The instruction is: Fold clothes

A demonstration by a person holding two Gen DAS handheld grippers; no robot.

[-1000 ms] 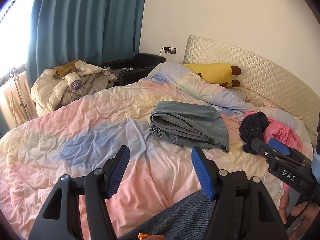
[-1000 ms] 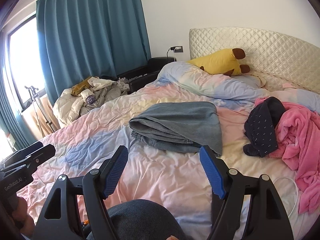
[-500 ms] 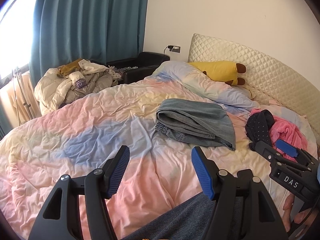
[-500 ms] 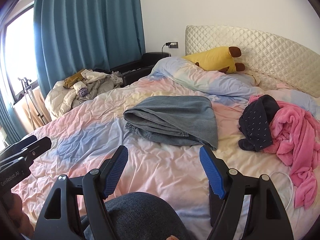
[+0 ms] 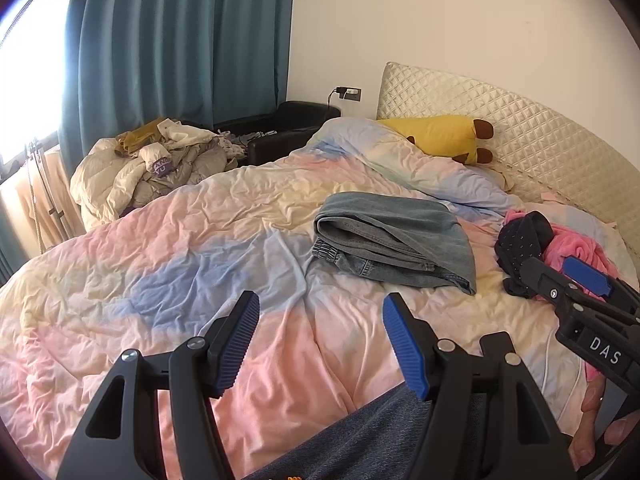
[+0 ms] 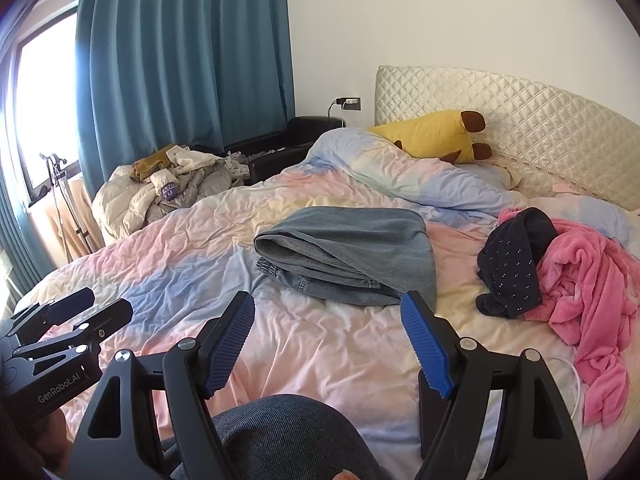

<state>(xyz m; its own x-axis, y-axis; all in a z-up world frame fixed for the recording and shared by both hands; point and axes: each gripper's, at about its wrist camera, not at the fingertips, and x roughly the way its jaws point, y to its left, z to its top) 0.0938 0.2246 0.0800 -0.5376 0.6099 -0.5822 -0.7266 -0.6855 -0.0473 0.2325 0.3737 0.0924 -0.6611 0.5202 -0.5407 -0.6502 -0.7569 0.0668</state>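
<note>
While both grippers, left (image 5: 320, 344) and right (image 6: 328, 340), hang wide open and empty, the navy top (image 6: 516, 264) and pink robe (image 6: 588, 292) lie nearer the right.

Folded jeans (image 6: 348, 256) lie mid-bed on the duvet (image 6: 192, 256). To their right, apart from them: dotted garment (image 6: 516, 264), resting against and partly on the fleece heap (image 6: 588, 292) further right. Behind the jeans the duvet is bunched up; plush toy (image 6: 432, 136) sits behind that bunch, against the headboard (image 6: 520, 120). Off the bed's far-left side: clothes pile (image 6: 160, 192), curtain (image 6: 180, 60) behind it. Wall socket (image 6: 350, 103) left of headboard. Both grippers near the bed's front edge, left gripper (image 5: 320, 344) left of right gripper (image 6: 328, 340).
</note>
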